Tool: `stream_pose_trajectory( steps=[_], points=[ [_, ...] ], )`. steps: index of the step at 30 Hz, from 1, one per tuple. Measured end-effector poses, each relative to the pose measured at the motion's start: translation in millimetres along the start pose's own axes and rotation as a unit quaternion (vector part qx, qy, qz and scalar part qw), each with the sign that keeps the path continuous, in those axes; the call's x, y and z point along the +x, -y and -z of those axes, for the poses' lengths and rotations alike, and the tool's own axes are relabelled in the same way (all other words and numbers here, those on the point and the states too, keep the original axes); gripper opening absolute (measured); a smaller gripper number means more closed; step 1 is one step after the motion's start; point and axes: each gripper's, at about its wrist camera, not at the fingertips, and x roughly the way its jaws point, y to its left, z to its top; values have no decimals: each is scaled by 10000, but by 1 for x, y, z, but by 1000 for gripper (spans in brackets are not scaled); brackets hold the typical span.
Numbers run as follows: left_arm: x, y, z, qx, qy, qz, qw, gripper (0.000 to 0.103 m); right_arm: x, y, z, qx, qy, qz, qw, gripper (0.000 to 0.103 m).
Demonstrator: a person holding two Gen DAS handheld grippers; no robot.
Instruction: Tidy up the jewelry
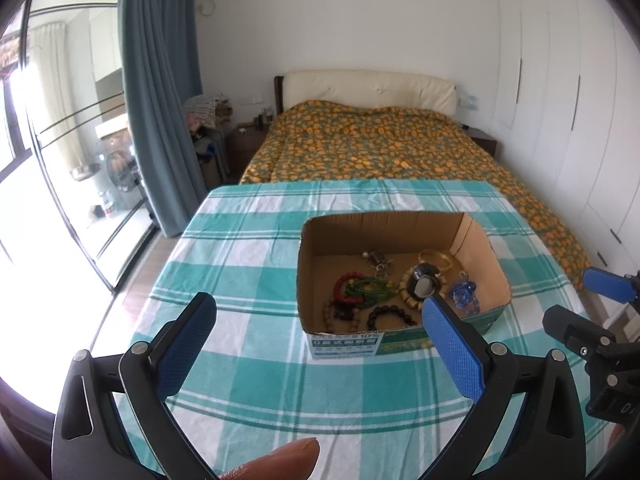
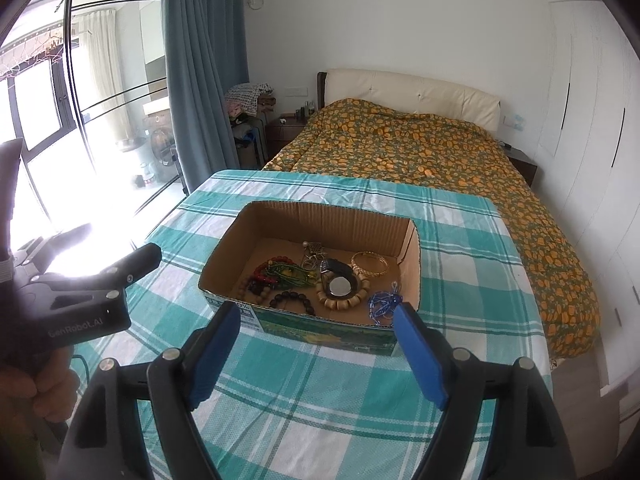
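An open cardboard box [image 1: 476, 240] [image 2: 224, 248] stands on the checked tablecloth and holds the jewelry: a gold bangle [image 1: 436, 259] [image 2: 370, 263], a wooden bead bracelet with a watch [image 1: 423, 285] [image 2: 342, 290], a dark bead bracelet [image 1: 390, 316] [image 2: 292, 300], red and green beads [image 1: 356, 288] [image 2: 280, 272], a blue bead string [image 1: 464, 296] [image 2: 382, 304] and a metal trinket [image 1: 378, 260] [image 2: 314, 250]. My left gripper [image 1: 320, 320] is open and empty, hovering before the box. My right gripper [image 2: 318, 328] is open and empty, just short of the box's near wall.
The table [image 1: 248, 248] [image 2: 460, 280] wears a teal and white checked cloth. Behind it stands a bed [image 1: 380, 144] [image 2: 420, 148] with an orange patterned cover. A curtain [image 1: 160, 92] and glass doors are at the left, white wardrobes [image 1: 560, 80] at the right.
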Motion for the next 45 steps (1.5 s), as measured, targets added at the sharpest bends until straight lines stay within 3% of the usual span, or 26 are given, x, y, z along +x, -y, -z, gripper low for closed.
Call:
stream_pose_trajectory(
  steps=[18, 45],
  points=[
    [-10, -3, 4, -61, -142, -33, 9999, 103, -18, -14, -3, -31, 111, 21, 9999, 81],
    [-28, -3, 1, -96, -28, -69, 9999, 103, -28, -16, -4, -34, 196, 9, 9998, 81]
  ],
)
